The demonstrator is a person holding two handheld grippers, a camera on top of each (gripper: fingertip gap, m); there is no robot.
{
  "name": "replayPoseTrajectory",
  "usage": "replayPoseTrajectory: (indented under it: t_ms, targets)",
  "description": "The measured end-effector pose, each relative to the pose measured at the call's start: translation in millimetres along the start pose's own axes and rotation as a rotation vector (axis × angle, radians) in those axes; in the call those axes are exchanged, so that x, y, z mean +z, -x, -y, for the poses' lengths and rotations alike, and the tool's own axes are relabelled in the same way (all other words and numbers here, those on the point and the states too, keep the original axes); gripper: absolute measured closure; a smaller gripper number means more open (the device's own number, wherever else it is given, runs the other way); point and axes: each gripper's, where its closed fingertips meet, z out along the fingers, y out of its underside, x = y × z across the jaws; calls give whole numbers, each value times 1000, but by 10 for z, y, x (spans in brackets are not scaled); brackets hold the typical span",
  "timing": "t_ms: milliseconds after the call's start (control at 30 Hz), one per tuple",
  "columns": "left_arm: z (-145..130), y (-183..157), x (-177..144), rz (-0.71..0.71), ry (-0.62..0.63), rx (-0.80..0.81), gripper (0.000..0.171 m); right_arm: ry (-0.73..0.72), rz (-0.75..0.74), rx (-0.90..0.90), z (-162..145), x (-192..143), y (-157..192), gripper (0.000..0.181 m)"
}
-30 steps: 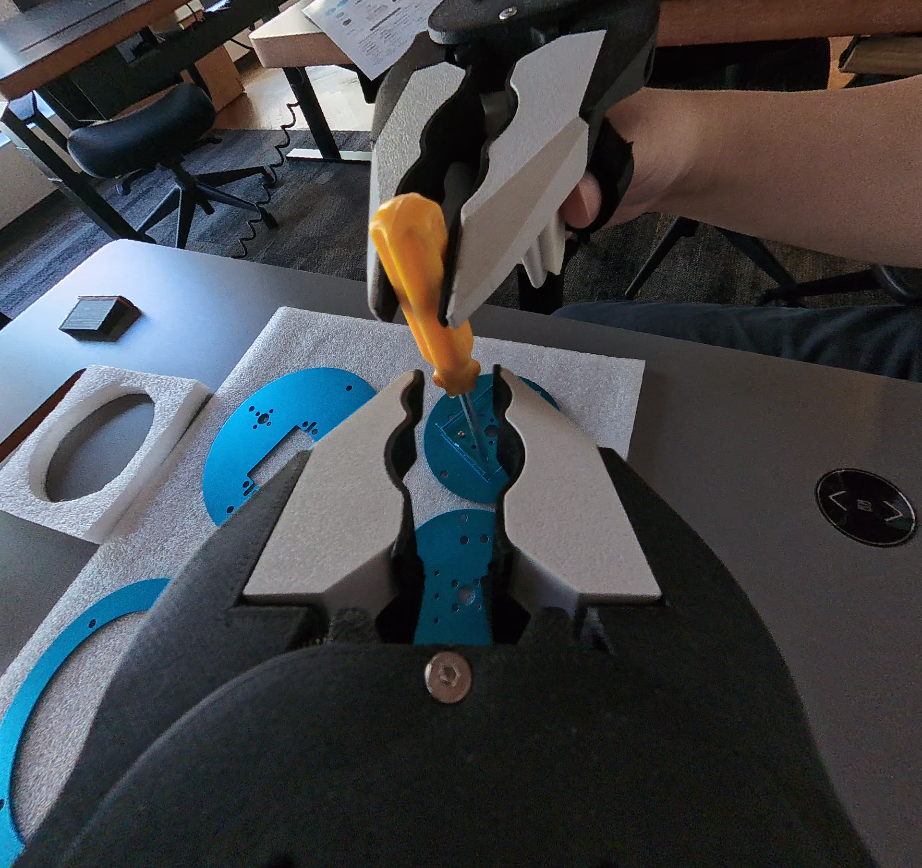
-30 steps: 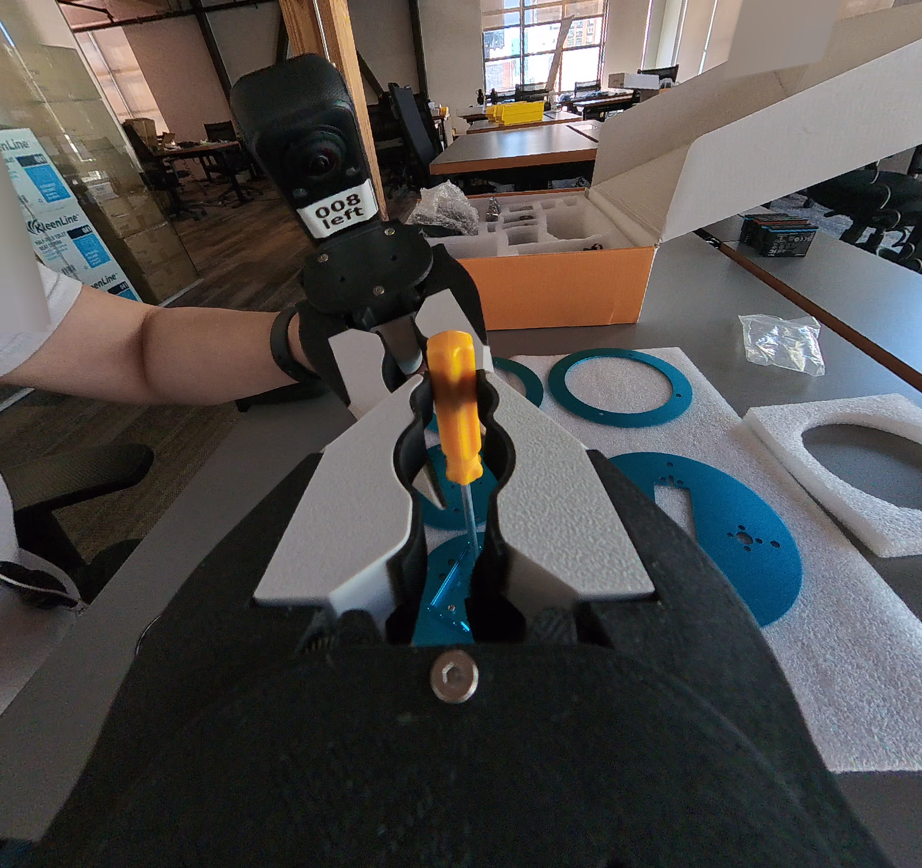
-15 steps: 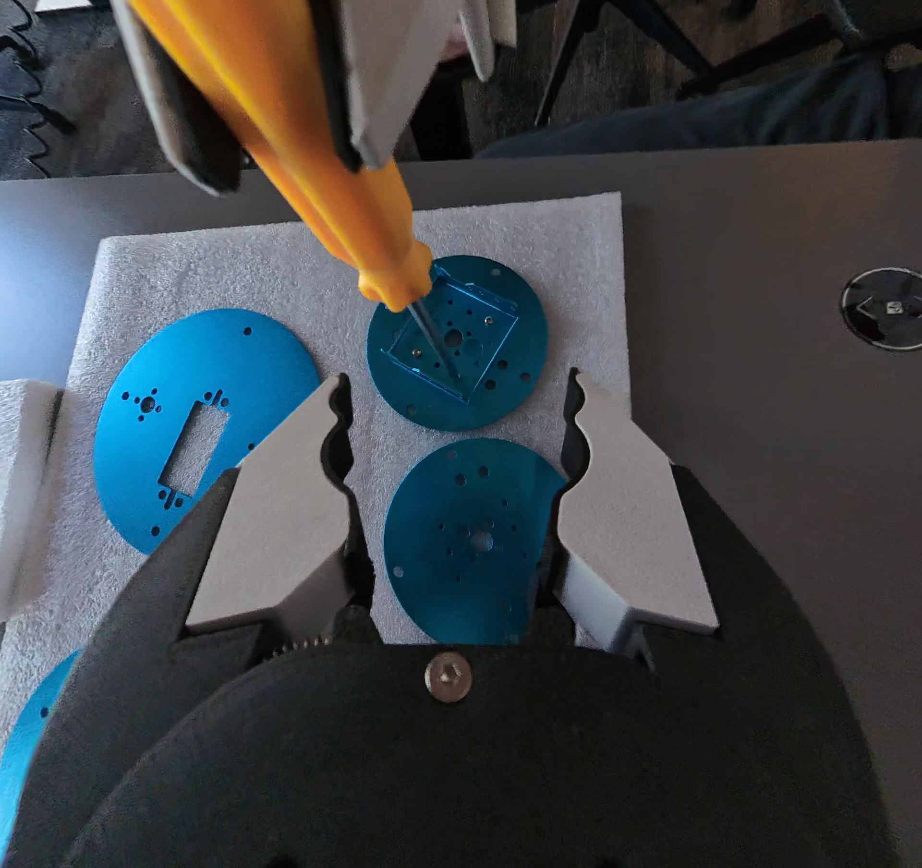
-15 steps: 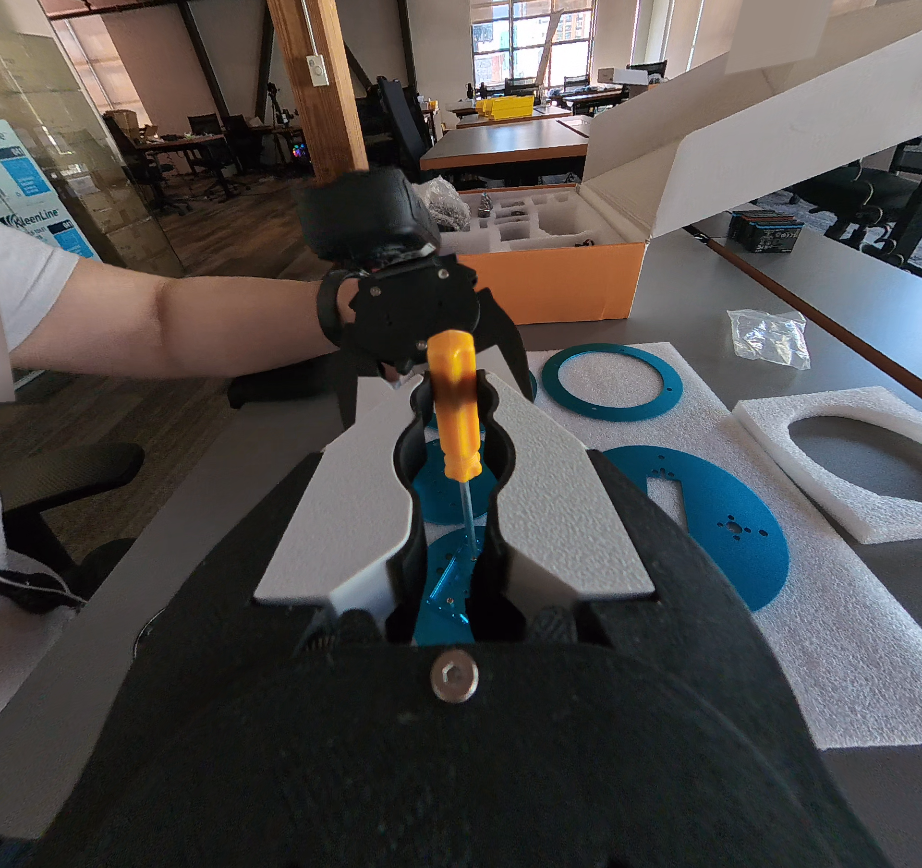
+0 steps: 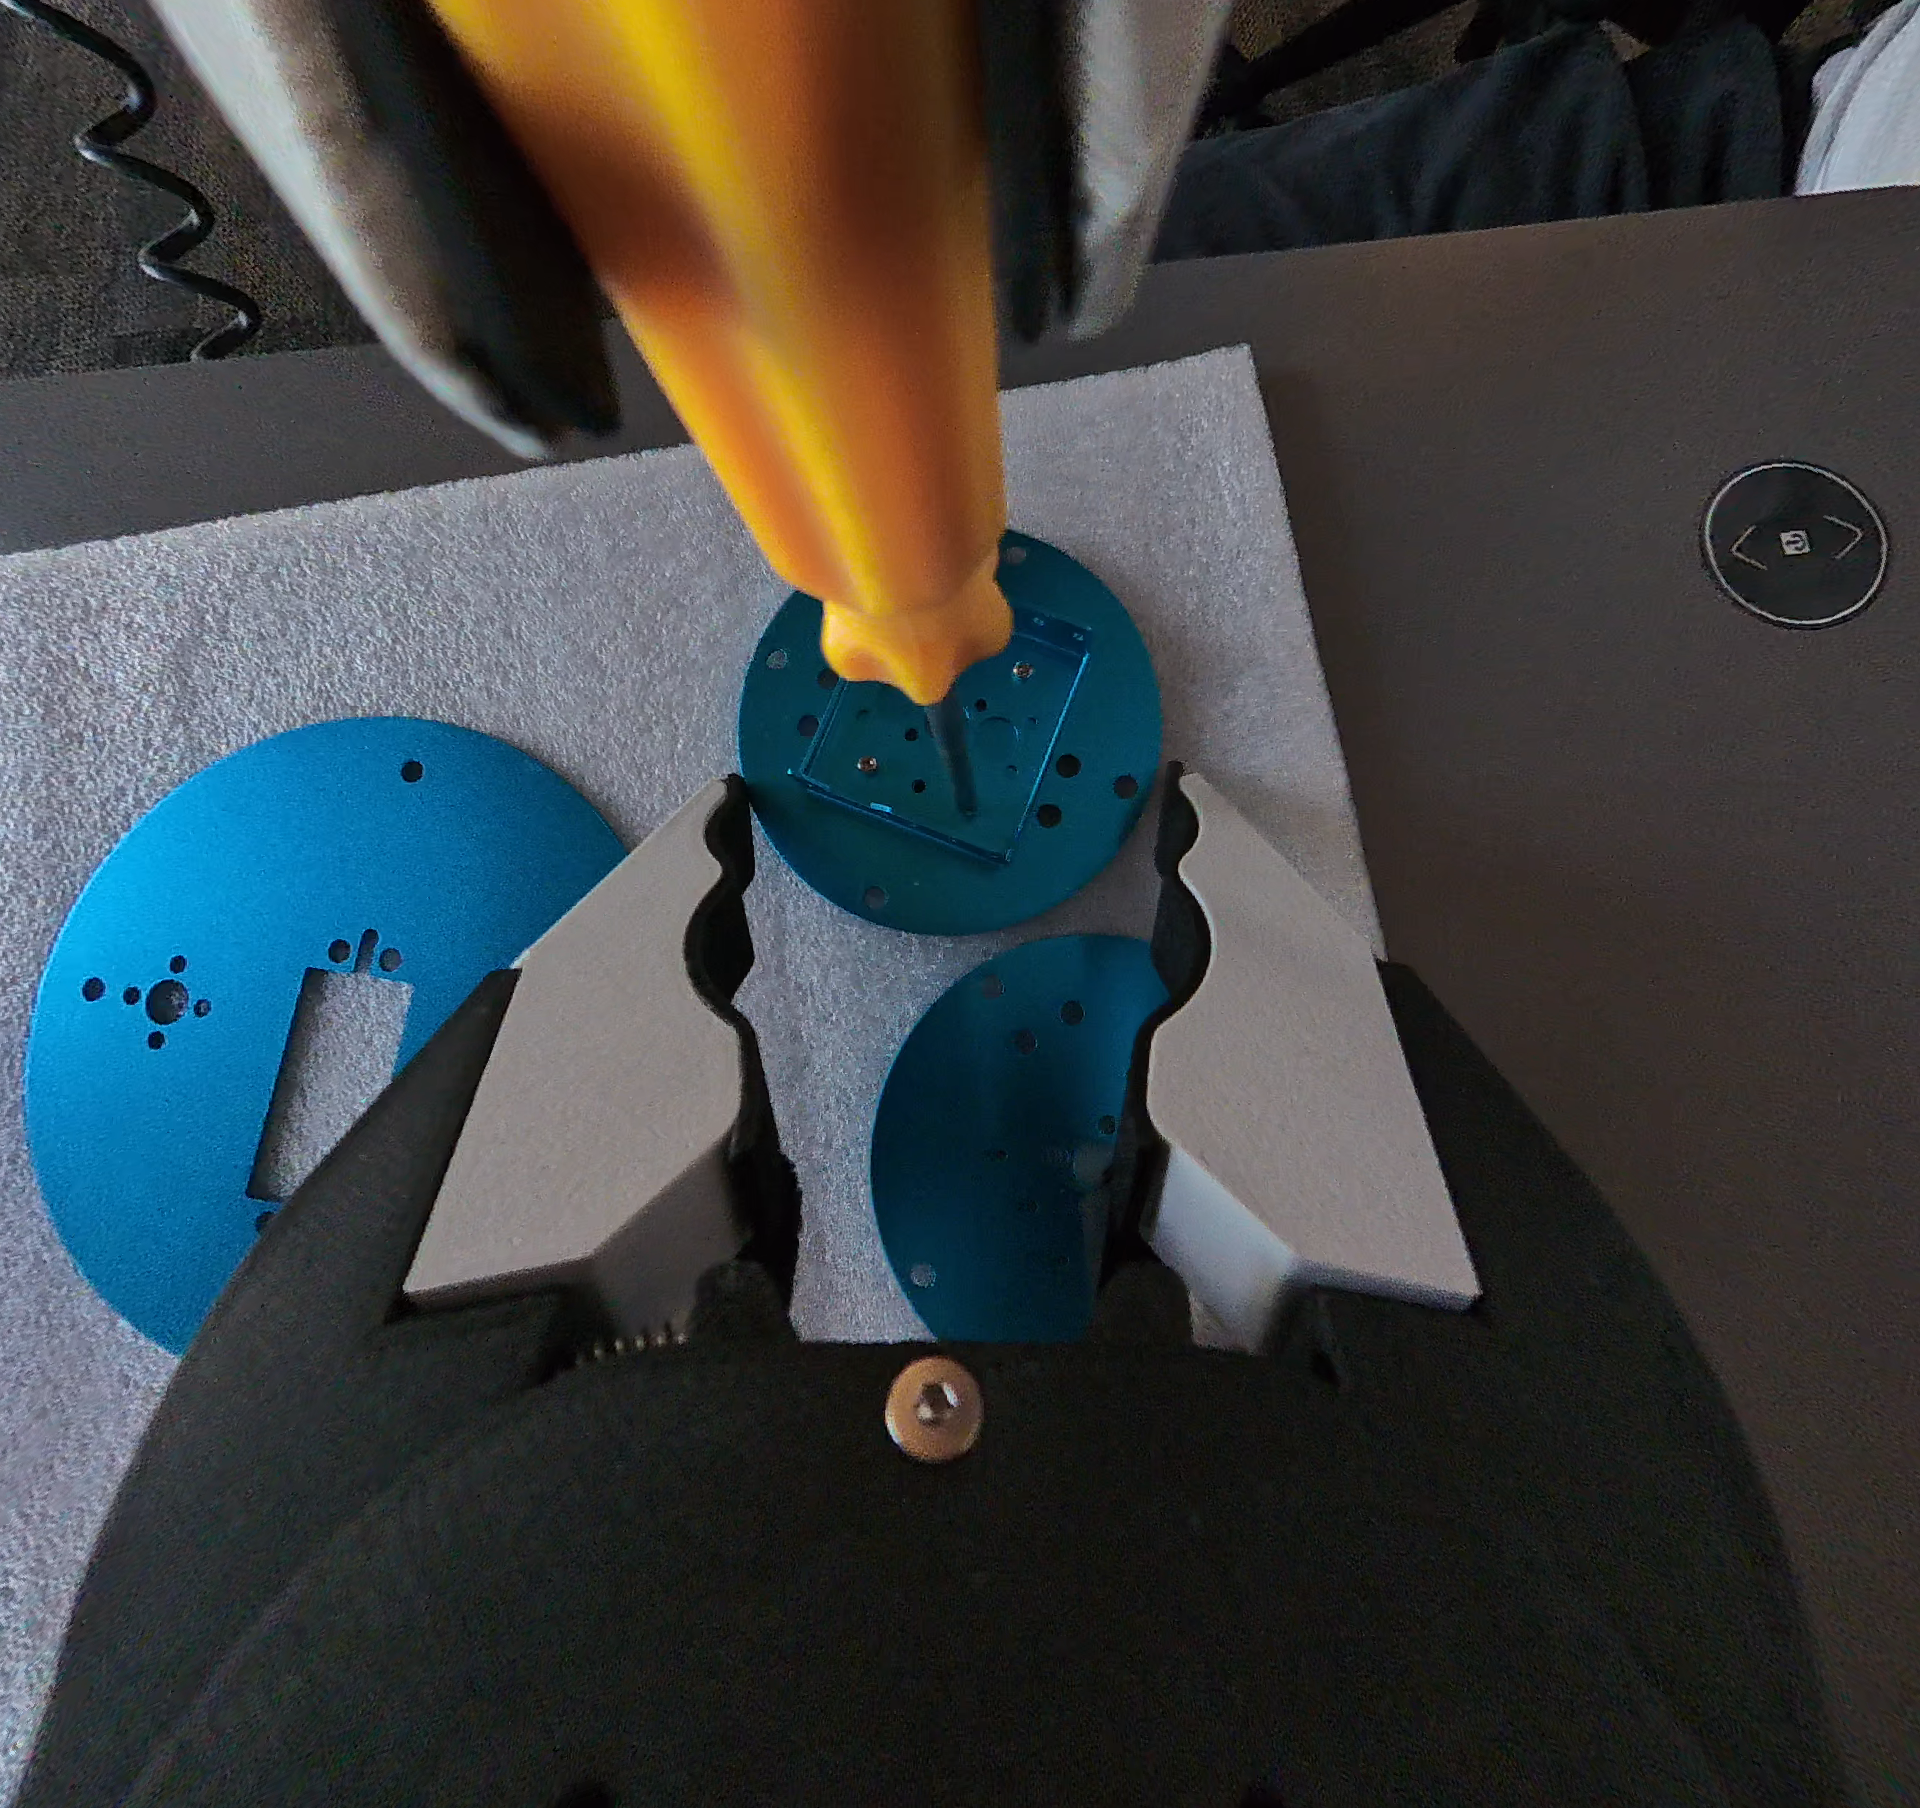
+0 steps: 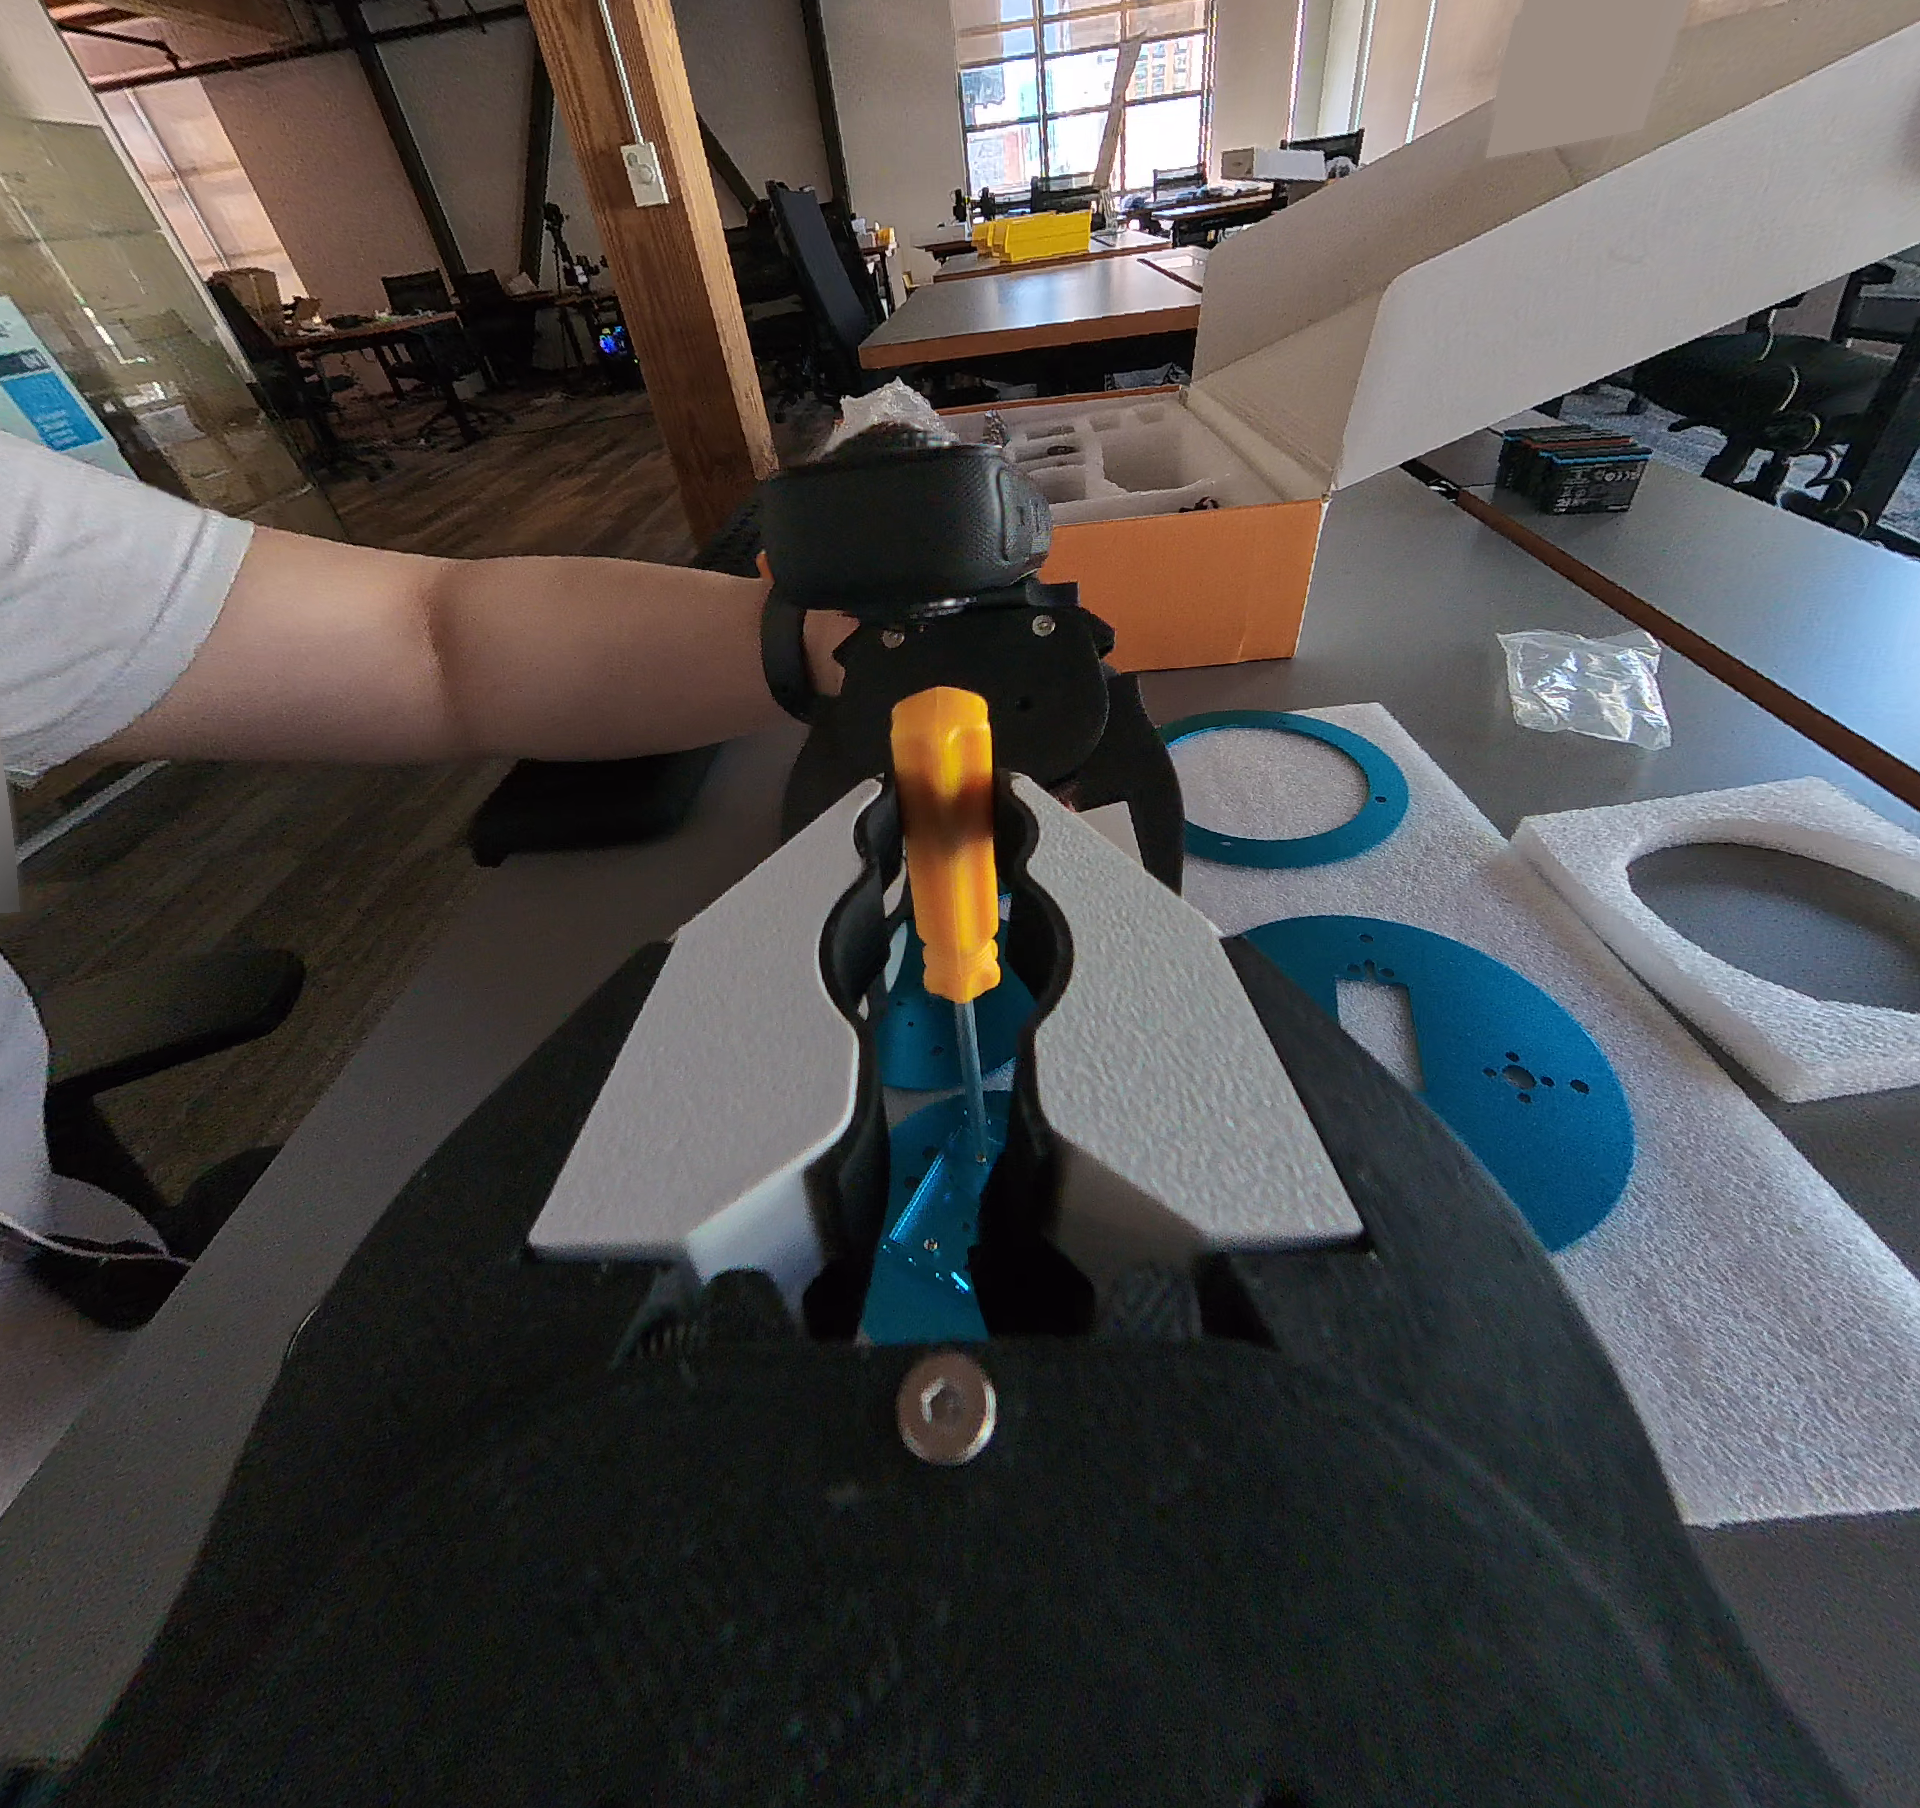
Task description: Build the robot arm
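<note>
Over blue disc (image 5: 948, 740), right gripper (image 6: 940, 885) clamps screwdriver (image 6: 951, 885) (tip touching).

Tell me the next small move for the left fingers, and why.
Probably close the open left gripper onto the round blue plate to steady it: the right gripper holds the yellow screwdriver with its tip down in the bracket on that loose plate.

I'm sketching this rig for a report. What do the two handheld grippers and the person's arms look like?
Both the left gripper and the right gripper have rounded, textured black bodies with a silver hex screw at the centre, and pale grey wedge-shaped fingers with wavy black inner edges. A black camera housing tops the left one. The person wears a white short sleeve.
</note>
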Motion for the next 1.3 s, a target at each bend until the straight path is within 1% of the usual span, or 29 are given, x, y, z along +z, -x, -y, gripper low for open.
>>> replayPoseTrajectory:
  t_ms: [33, 267, 800, 1067, 1200, 1233, 1267, 1300]
  targets:
    - [-2, 7, -6, -4, 2, 1, 96, 4, -2, -1, -1, -1, -2, 166]
    - [-13, 15, -5, -16, -4, -6, 95, 24, -19, -5, -9, -6, -7, 166]
    - [1, 18, -10, 13, -25, 3, 97, 60, -51, -23, -18, -22, -26, 166]
    - [20, 22, -28, -26, -24, -54, 98, 78, -64, -27, 2, -23, -47, 166]
    - [36, 29, -44, -68, -20, -96, 98, 90, -71, 22, 23, -25, -110, 167]
    - [43, 30, -52, -81, -19, -107, 99, 95, -73, 34, 30, -28, -128, 167]
    - [65, 19, -66, -101, -26, -116, 107, 101, -78, 43, 35, -30, -145, 166]
    - [88, 16, -83, -117, -35, -128, 107, 90, -76, 57, 68, -34, -153, 166]
